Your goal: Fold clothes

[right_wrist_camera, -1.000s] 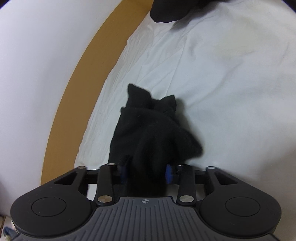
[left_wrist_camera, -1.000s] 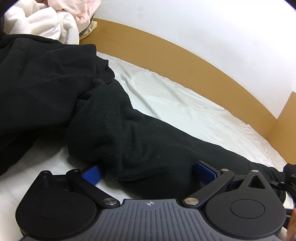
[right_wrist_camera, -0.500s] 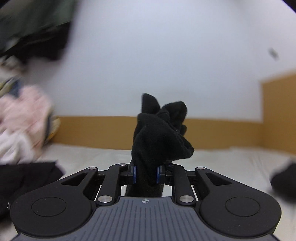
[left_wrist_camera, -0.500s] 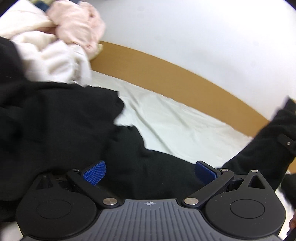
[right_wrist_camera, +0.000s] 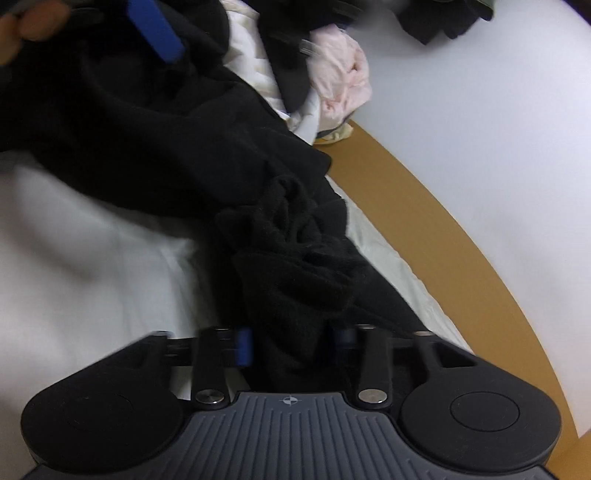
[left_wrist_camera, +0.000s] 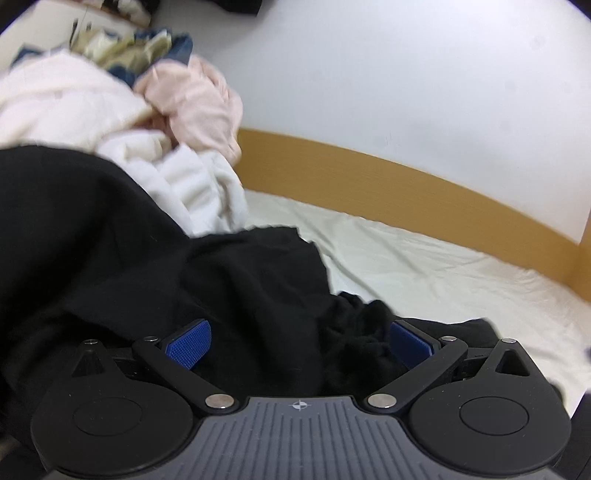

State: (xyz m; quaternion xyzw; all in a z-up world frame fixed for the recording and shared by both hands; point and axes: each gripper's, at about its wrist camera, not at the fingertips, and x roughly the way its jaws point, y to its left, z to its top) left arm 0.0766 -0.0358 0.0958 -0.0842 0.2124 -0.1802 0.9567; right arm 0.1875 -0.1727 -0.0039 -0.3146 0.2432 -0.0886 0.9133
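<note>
Step in hand, as I judge it: laying a sleeve or end of the black fleece garment across its own body, i.e. one fold being completed.

Garment location: spread over the white bed sheet, its bulk running toward the heap of unfolded laundry (cream fleece, pale pink cloth) at the far end by the tan wooden bed frame. A bunched end of the same black fleece lies on the garment's edge directly ahead of the right gripper.

Right gripper: jaws opening. The bunched fleece sits between the blue pads, and the blur keeps me from telling whether they press on it; reads as a release in progress.

Left gripper: jaws spread wide, released. Black fleece lies between and under the pads, but neither pad presses on it. Its blue pad also shows at the top of the right wrist view, with a person's fingers beside it.

Next move, as judgement: withdraw the right gripper clear of the dropped end without dragging it, then flatten the lump, since the bunched fleece will spoil a neat fold. The left gripper needs a fresh edge to pinch.

Writing and labels: no brand or text readable. Only a small crosshair mark on each gripper body; garment tag not visible.
</note>
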